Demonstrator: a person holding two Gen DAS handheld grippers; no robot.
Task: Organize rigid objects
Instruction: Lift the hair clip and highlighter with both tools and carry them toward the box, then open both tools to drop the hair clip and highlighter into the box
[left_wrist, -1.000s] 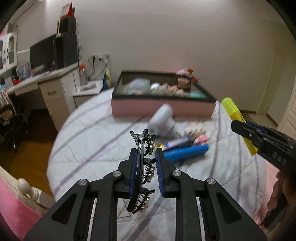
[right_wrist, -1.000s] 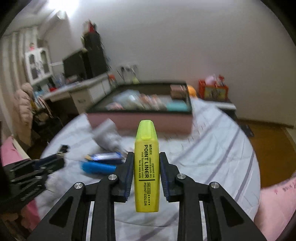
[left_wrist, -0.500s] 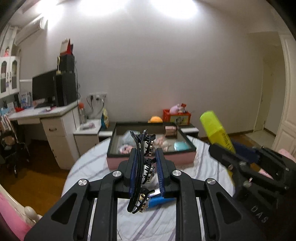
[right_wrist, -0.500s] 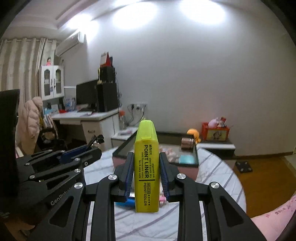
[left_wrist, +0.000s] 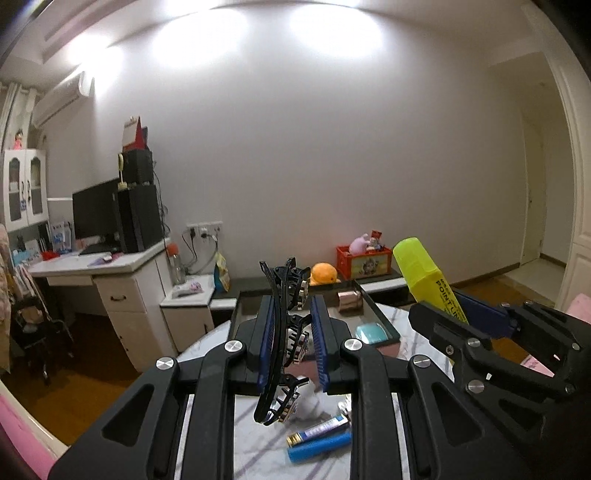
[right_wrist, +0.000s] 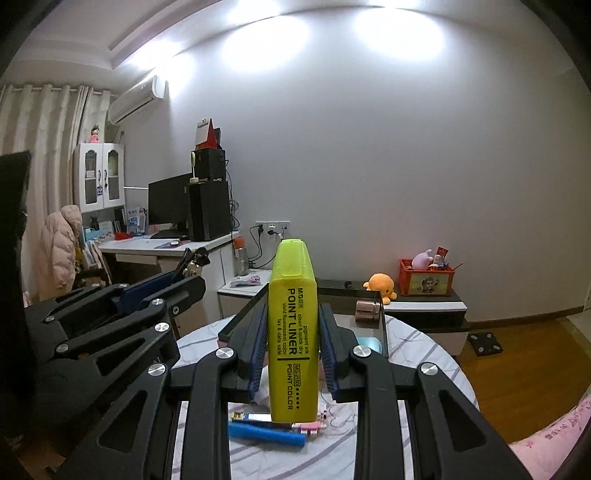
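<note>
My left gripper (left_wrist: 292, 325) is shut on a black hair claw clip (left_wrist: 284, 343), held upright above the round table (left_wrist: 255, 443). Its neighbour, my right gripper (right_wrist: 292, 332), is shut on a yellow highlighter (right_wrist: 292, 332) that stands on end between the blue pads. In the left wrist view the right gripper (left_wrist: 448, 306) and the highlighter (left_wrist: 428, 273) show at the right. The left gripper (right_wrist: 186, 275) shows at the left of the right wrist view. Behind both sits a pink box with a dark rim (left_wrist: 380, 314) that holds small items.
On the striped tablecloth below lie a blue tube (left_wrist: 319, 448), a lighter (left_wrist: 319, 432), a white object (left_wrist: 308, 402) and pink bits (right_wrist: 312, 428). A desk with a monitor (left_wrist: 96, 218) stands left. A low cabinet (right_wrist: 424, 310) carries an orange toy and a red box.
Both grippers have risen and tilted up, still holding the clip and the highlighter. The table and box have dropped low in both views, and more wall and ceiling show.
</note>
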